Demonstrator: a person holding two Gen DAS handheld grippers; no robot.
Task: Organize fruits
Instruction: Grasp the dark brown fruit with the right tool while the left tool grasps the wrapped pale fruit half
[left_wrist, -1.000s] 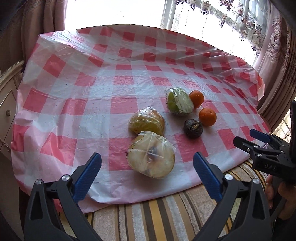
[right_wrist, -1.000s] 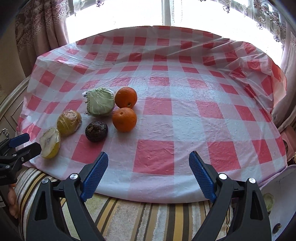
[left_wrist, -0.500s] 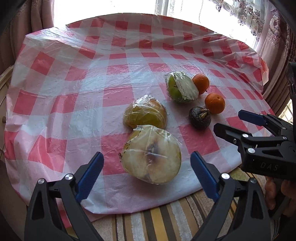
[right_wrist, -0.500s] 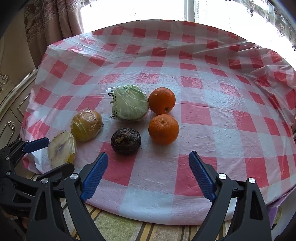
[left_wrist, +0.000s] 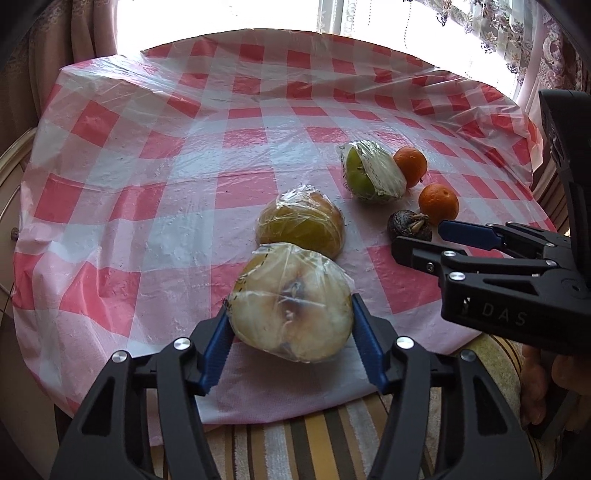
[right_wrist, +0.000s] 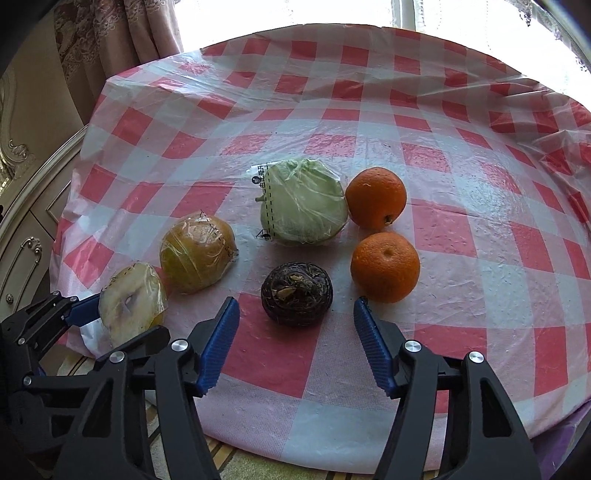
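- Left gripper (left_wrist: 290, 325) is closing, blue pads touching the wrapped pale fruit half (left_wrist: 291, 302).
- Right gripper (right_wrist: 295, 323) is closing around the dark fruit (right_wrist: 296, 293), pads still apart from it.

A red-and-white checked plastic tablecloth (right_wrist: 461, 236) covers the table, with patterned curtains (right_wrist: 122, 40) and a bright window behind.
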